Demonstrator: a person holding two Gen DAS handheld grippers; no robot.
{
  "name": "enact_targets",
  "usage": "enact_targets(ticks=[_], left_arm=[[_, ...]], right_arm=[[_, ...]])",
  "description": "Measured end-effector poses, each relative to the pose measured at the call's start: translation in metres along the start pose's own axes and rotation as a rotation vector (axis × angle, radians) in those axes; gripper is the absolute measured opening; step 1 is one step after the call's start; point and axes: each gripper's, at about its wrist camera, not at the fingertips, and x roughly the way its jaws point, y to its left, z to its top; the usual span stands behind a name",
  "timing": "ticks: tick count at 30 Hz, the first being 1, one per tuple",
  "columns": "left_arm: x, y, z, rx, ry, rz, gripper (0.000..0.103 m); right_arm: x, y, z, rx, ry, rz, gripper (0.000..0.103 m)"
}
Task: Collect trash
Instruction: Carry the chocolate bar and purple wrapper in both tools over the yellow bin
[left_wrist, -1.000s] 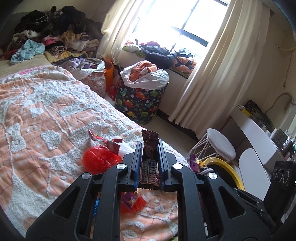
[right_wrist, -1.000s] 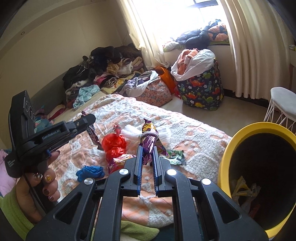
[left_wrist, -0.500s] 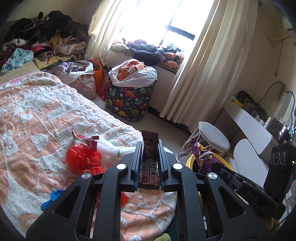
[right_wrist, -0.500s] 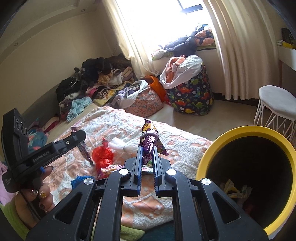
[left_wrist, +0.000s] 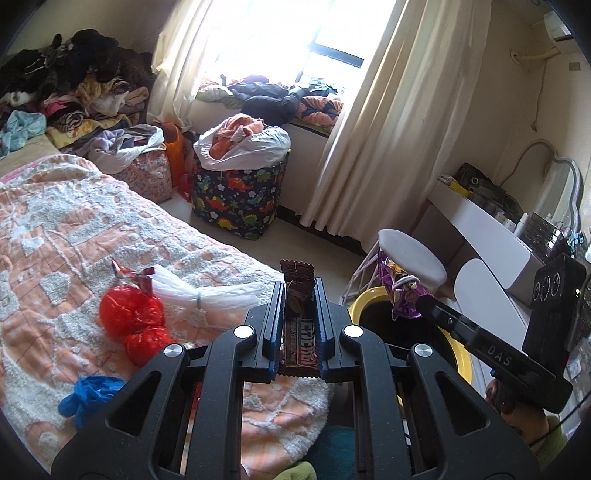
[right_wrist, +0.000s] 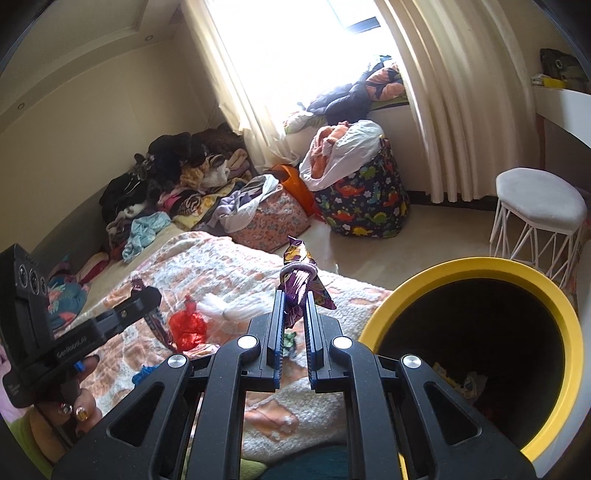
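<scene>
My left gripper (left_wrist: 298, 286) is shut on a brown chocolate bar wrapper (left_wrist: 297, 295) that stands upright between its fingers, above the bed's edge. My right gripper (right_wrist: 295, 295) is shut on a purple snack wrapper (right_wrist: 300, 273) tied with a pale band, just left of the yellow-rimmed black bin (right_wrist: 524, 273). In the left wrist view the same purple wrapper (left_wrist: 400, 291) hangs over the bin (left_wrist: 360, 304). A red plastic bag (left_wrist: 131, 317), a white plastic bag (left_wrist: 207, 291) and a blue glove (left_wrist: 90, 395) lie on the bed.
An orange-and-white bedspread (left_wrist: 55, 251) fills the left. A dinosaur-print basket (left_wrist: 238, 199) of laundry stands by the window, a white stool (right_wrist: 539, 206) beside the bin, a white desk (left_wrist: 487, 229) at the right. Clothes pile (right_wrist: 177, 177) lies at the back.
Both grippers have swung right, off the bed toward the bin. The bin has grown larger in the right wrist view, and the right gripper with its purple wrapper has come into the left wrist view.
</scene>
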Motion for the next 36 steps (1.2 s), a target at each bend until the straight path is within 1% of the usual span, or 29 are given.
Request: enact_targets(ticks=[18,36], left_arm=[[0.016,-0.046,-0.011,0.088,0.039,-0.08,0.01],[0.039,-0.092,-0.029,0.185,0.098,-0.16,0.01]], right_arm=[[-0.015,-0.041,0.004,0.072,-0.027,-0.087,0.01],[-0.022,-0.085,0.002,0.146,-0.036,-0.158,0.01]])
